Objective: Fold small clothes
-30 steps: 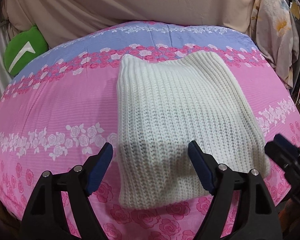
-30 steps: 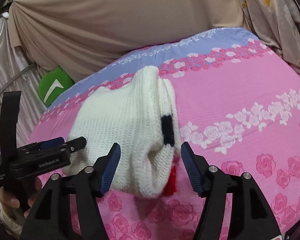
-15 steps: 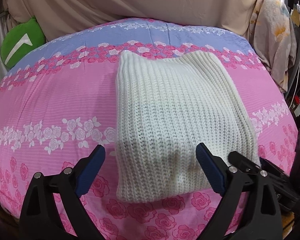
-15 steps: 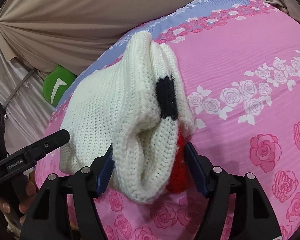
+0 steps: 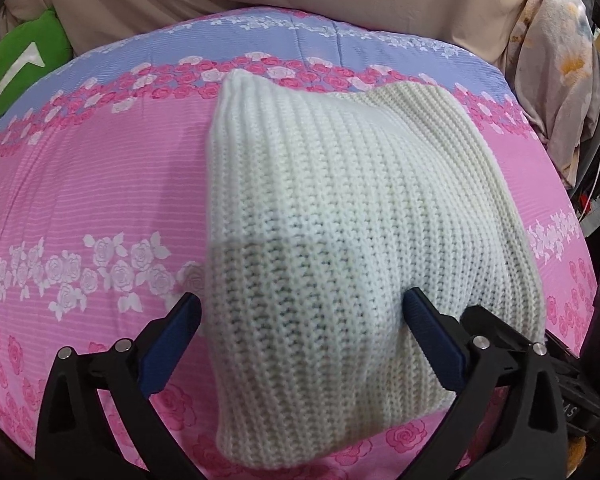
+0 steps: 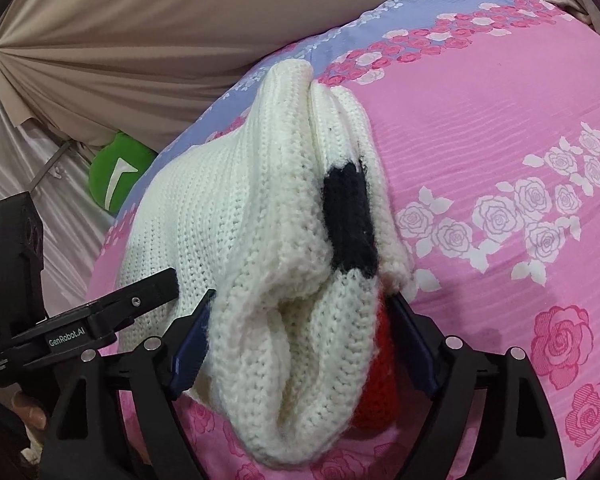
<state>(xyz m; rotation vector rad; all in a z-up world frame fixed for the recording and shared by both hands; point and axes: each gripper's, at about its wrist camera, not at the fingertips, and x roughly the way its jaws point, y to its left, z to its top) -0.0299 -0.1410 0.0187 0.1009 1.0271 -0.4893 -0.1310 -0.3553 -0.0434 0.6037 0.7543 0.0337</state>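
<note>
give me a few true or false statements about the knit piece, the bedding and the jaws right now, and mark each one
1. The folded cream knit garment lies on a pink rose-print bedspread. True.
2. The left gripper has its jaws clamped shut on empty air. False: they stand wide, straddling the garment's near edge.
3. A black patch shows on the knit in the right wrist view. True.
4. A blue cushion sits at the far left. False: the green cushion is there.
5. The right gripper jaws flank the garment's thick folded end. True.

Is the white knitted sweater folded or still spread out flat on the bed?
Folded. The white knitted sweater lies as a compact bundle on the pink floral bedspread, with several stacked layers showing at its near end.
</note>
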